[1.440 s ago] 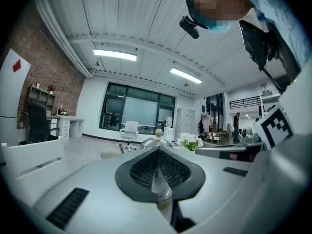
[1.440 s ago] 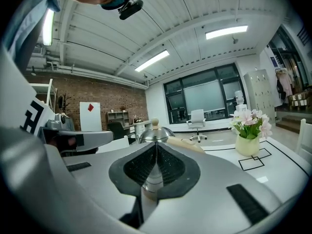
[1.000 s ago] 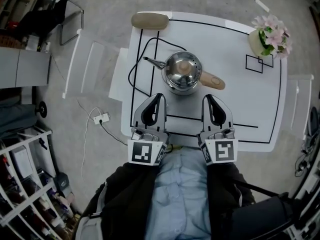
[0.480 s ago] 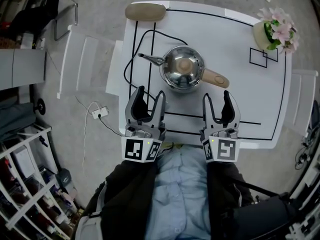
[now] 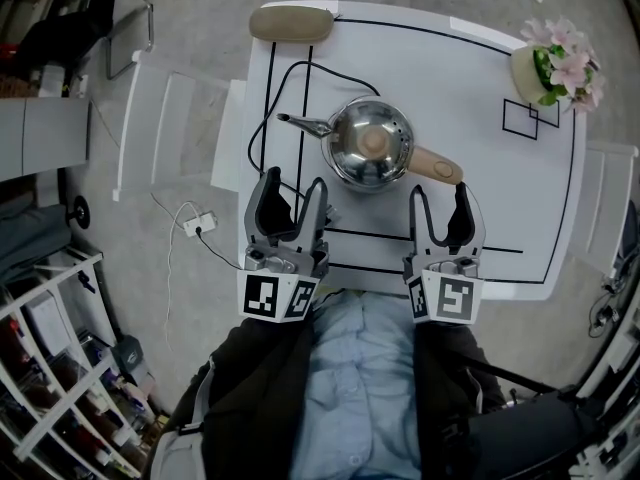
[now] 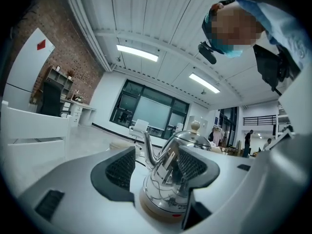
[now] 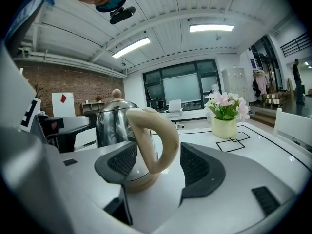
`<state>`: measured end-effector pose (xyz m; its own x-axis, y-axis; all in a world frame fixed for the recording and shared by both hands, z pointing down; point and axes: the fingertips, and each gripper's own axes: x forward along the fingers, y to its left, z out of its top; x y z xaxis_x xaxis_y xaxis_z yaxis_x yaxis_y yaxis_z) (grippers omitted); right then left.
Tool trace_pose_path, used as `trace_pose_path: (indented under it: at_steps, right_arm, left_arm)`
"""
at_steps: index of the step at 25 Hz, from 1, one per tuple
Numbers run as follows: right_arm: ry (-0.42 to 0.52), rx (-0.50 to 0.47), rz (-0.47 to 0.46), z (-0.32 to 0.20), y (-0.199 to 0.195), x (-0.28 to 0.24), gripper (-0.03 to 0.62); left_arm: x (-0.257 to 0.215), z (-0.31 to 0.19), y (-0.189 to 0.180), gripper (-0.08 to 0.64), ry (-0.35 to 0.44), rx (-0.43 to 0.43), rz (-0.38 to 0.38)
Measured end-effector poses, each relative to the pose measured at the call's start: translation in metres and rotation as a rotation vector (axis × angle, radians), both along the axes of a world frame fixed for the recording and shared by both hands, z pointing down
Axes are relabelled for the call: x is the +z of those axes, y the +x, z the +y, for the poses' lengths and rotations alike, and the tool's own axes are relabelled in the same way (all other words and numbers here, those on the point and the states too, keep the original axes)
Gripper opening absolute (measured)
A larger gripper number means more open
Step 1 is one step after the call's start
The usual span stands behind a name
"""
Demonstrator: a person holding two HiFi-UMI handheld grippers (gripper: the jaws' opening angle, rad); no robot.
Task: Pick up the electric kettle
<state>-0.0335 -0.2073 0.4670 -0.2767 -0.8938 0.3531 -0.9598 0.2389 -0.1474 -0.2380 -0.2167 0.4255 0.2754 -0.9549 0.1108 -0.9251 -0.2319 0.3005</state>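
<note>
Floor (image 5: 195, 13) left of the white table (image 5: 480, 108) carried a power strip (image 5: 201, 226) with its cable, and a white chair (image 5: 175, 128) stood against the table's left side. A tan oval cushion (image 5: 291, 23) showed at the table's far left corner.

We held the left gripper (image 5: 293, 180) over the near edge of the table. Its jaws were opening and stood wide apart, with the pads on nothing. The electric kettle (image 5: 372, 143) stood just beyond their tips, and in the left gripper view it filled the gap between them, untouched.

The kettle sat upright on its base, a little left of the table's middle. Its spout (image 5: 298, 122) pointed left, where the black cord (image 5: 262, 133) looped across the top. Its beige handle (image 5: 437, 164) stuck out to the right.

We held the right gripper (image 5: 438, 190) just short of that handle. Its jaws were opening too, and they gripped nothing. In the right gripper view the handle lined up with the gap between the pads, clear of both.

At the far right corner a pale pot of pink flowers (image 5: 558, 66) stood beside two black outlined squares (image 5: 523, 118) marked on the table.
</note>
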Motion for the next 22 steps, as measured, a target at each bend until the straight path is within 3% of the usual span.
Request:
trace_pose_path:
  at_steps: [22]
  right_arm:
    - [0.040, 0.072, 0.060, -0.029, 0.013, 0.002, 0.272]
  left_arm:
    - [0.003, -0.041, -0.017, 0.262, 0.025, -0.014, 0.030]
